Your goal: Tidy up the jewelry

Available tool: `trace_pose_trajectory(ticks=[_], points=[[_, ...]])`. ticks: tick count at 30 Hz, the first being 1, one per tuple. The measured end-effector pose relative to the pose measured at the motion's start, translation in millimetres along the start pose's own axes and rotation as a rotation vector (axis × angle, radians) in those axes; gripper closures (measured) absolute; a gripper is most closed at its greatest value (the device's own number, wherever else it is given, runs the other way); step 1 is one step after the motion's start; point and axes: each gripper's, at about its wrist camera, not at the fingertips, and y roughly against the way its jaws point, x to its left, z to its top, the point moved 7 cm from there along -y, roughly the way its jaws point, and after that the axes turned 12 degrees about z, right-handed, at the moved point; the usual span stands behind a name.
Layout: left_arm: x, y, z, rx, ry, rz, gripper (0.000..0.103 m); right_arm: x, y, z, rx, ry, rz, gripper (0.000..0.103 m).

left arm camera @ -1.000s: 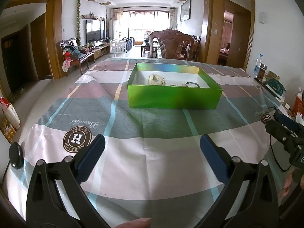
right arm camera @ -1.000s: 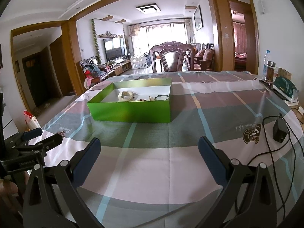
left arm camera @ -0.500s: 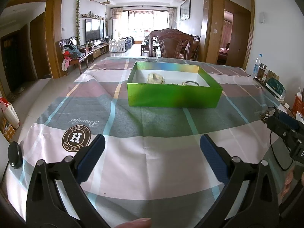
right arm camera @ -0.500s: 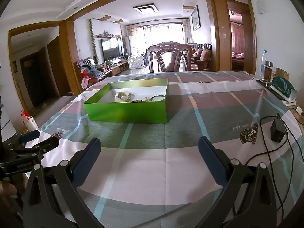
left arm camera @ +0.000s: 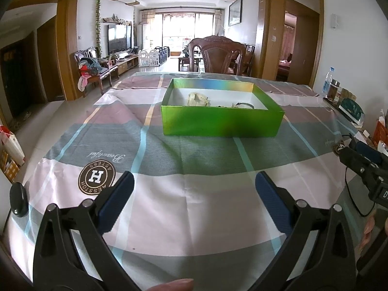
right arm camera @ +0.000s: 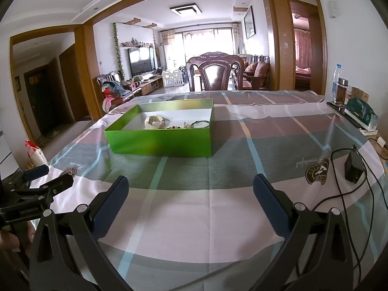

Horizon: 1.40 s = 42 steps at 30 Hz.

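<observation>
Currently both tools hang low over the near edge of the table (left arm camera: 194, 218), nothing grasped. Left gripper (left arm camera: 194, 189): fingers spread wide, empty. Right gripper (right arm camera: 190, 189): same, released and empty. Green box (left arm camera: 222, 121) sits at 12 o'clock from the left gripper, roughly 11 o'clock from the right, well apart from both. Inside it: a cream chunky bracelet (right arm camera: 155, 122) toward the left, a thin dark bangle (right arm camera: 200, 123) at the right, small beads (right arm camera: 175, 127) between them, too small to identify further. Looks like a staging pose: open fingers aimed at the box, ready for a reach-in. Black adapter (right arm camera: 354, 168) with cable lies at 3 o'clock; snag risk for the right side.
</observation>
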Motion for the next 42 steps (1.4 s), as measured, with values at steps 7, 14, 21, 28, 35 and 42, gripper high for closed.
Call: trace_pose_trajectory(ticks=[7,14,21,28,35,42], points=[[0,-1,0,0.005,0.001,-0.002,0.004,-2,-1,0,0.005,0.001,0.002,0.003],[0,-3,-1,0.007,0.001,-0.002,0.004,-2,-3,-1,0.007,0.000,0.000,0.003],[0,-3,-1,0.009,0.000,-0.003,0.004,-2,-5,-2,0.010,-0.001,-0.001,0.003],[0,-9,-3,0.014,-0.004,-0.004,0.004,-5,-8,-3,0.013,-0.007,-0.006,0.003],[-1,-16,-6,0.024,-0.006,-0.004,0.004,-6,-14,-5,0.020,-0.009,-0.007,0.003],[-5,-22,-7,0.033,-0.012,-0.011,0.004,-9,-19,-7,0.028,-0.014,-0.011,0.003]])
